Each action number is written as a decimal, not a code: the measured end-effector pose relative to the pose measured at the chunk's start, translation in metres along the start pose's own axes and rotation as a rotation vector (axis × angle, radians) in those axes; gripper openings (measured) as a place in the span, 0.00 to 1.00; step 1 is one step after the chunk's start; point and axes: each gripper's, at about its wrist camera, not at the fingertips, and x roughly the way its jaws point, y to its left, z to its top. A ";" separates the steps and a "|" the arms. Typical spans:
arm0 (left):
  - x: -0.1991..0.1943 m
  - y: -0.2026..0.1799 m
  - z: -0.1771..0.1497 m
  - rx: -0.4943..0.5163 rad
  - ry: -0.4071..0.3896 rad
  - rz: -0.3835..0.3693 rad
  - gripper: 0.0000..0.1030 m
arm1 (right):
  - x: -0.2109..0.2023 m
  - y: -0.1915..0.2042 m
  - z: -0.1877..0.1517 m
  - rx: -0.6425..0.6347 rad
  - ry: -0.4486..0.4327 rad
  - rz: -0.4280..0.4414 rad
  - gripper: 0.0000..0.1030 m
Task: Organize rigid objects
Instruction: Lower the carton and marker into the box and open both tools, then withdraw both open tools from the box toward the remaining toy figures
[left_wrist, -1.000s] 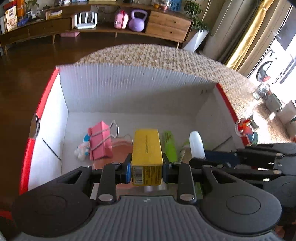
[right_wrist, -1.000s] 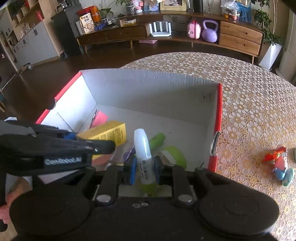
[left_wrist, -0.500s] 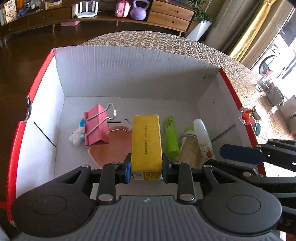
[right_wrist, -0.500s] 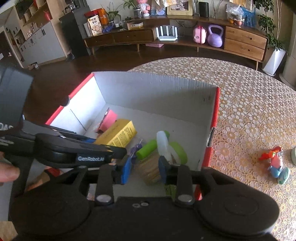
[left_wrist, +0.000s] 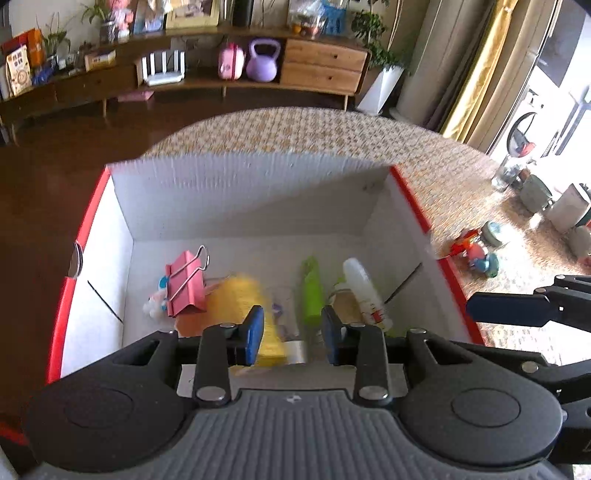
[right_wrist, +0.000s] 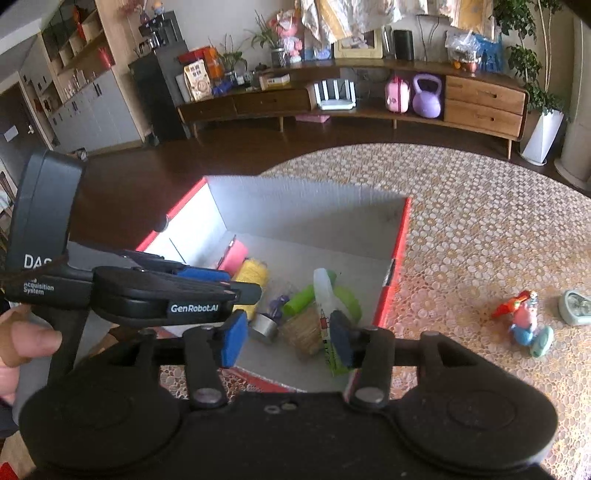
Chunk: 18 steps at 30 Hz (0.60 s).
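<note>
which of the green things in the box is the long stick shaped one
The green tube, lying lengthwise between the blurred yellow box and the white bottle. The other green item is a rounded ring shape.

Both wrist views look down into 1 box (left_wrist: 236, 192).
</note>
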 end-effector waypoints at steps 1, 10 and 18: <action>-0.005 -0.003 0.001 0.005 -0.011 0.003 0.42 | -0.005 0.000 0.000 -0.001 -0.008 0.001 0.50; -0.029 -0.028 0.002 0.046 -0.082 -0.006 0.49 | -0.043 -0.005 -0.004 0.011 -0.073 0.001 0.60; -0.043 -0.051 -0.002 0.066 -0.118 -0.028 0.55 | -0.071 -0.018 -0.010 0.026 -0.131 -0.009 0.68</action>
